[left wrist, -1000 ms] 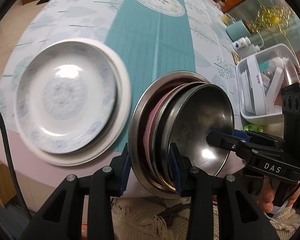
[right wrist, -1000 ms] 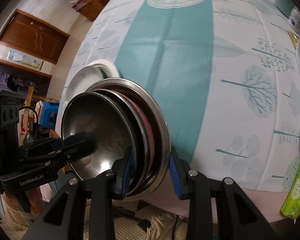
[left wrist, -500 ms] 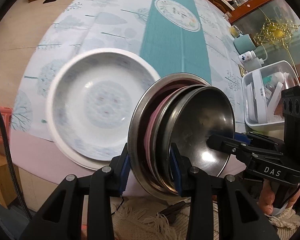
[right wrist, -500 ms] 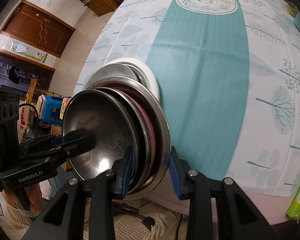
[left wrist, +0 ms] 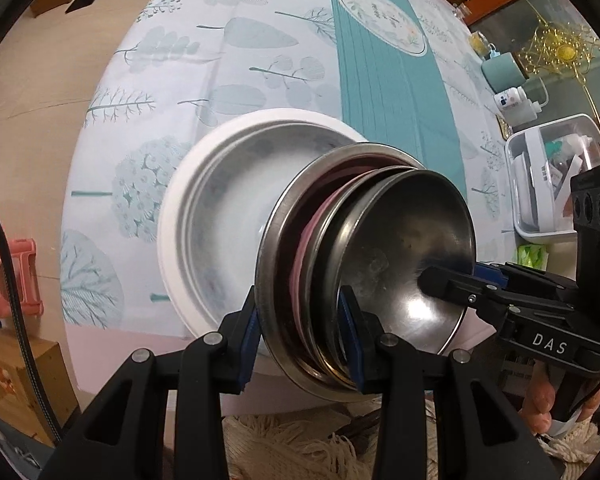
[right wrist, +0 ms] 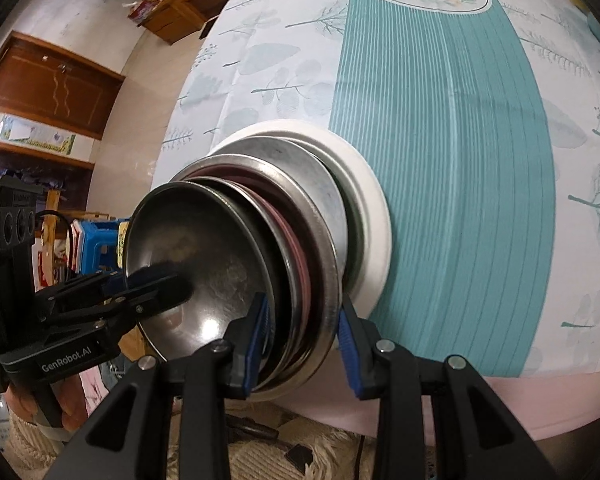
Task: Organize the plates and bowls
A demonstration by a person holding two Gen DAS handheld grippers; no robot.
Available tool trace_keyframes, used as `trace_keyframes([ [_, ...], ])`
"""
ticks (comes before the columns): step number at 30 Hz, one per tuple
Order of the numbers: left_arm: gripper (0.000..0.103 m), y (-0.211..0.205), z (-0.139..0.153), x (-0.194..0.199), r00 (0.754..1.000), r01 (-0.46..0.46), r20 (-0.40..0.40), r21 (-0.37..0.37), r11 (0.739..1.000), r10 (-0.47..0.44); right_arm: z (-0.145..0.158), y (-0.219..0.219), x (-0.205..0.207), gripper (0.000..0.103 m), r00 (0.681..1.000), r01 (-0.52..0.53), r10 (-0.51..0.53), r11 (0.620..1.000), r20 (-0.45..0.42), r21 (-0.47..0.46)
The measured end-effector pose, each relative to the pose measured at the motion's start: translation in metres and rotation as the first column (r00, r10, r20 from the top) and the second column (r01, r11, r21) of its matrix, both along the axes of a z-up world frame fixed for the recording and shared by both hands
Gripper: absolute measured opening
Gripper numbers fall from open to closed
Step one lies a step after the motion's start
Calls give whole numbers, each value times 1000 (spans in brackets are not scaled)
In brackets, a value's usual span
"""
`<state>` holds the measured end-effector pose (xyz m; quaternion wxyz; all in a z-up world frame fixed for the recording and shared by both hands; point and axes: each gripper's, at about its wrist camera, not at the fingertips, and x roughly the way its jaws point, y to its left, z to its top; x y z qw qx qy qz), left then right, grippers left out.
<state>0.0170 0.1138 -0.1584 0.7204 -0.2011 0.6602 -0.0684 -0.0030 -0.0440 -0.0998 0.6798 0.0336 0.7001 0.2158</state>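
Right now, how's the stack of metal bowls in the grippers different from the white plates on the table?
The metal bowl stack is dark, shiny steel with a pink layer inside; the white plates are pale, with a faint blue pattern. The stack is tipped on edge, clamped by the left gripper and the right gripper; the plates lie flat on the tablecloth, ungripped. The plates look wider. Both are round nested tableware.

You see a nested stack of silver steel bowls (left wrist: 384, 248) with one pink rim; a white round plate (left wrist: 220, 216) with faint blue-grey motifs; a pale tablecloth (right wrist: 580, 184) printed with teal trees, its centre stripe teal; black grippers with blue pads (right wrist: 346, 330).
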Motion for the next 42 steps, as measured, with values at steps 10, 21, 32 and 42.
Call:
trace_keyframes([
  [10, 34, 12, -25, 24, 998, 57, -29, -5, 998, -57, -16, 16, 13, 34, 997, 75, -75, 996, -7, -42],
  [21, 48, 15, -27, 30, 993, 118, -9, -11, 993, -118, -26, 21, 14, 34, 995, 95, -96, 993, -10, -75],
  [32, 71, 7, -12, 31, 990, 135, 37, 36, 990, -137, -17, 24, 8, 34, 995, 91, -86, 991, 52, -100],
  [42, 84, 7, 5, 25, 990, 109, 83, 68, 992, -114, -8, 20, 1, 35, 992, 102, -94, 991, 83, -90],
])
